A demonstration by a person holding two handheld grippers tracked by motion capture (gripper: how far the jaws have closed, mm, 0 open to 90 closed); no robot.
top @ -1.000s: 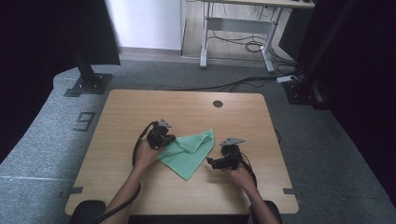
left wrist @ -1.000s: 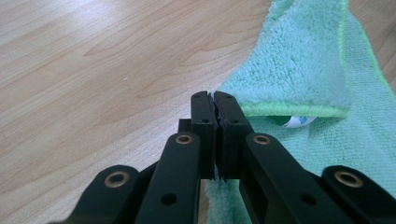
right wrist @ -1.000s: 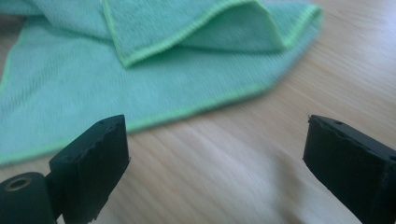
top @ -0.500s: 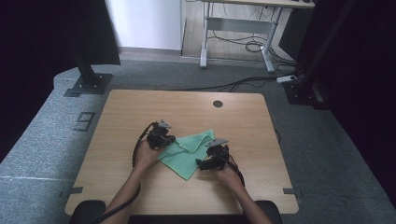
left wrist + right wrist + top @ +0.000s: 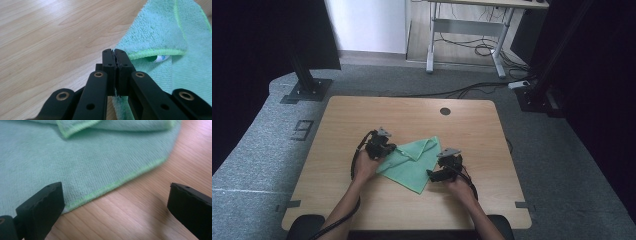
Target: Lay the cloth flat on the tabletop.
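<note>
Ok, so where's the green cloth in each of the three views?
High view: the green cloth lies at the table's middle, between the two tongs.
Left gripper view: it takes the right side, a folded flap on top, its edge at the shut jaws.
Right gripper view: it spreads over the upper left, its hemmed edge running between the open jaws.
Shared landmark: the light wooden table under it.

left tongs (image 5: pixel 388 149) clamped shut, right tongs (image 5: pixel 430 173) just spread wide

Black grippers (image 5: pixel 384 148) — brass-ringed rivets, grey top plates, trailing black cables.
</note>
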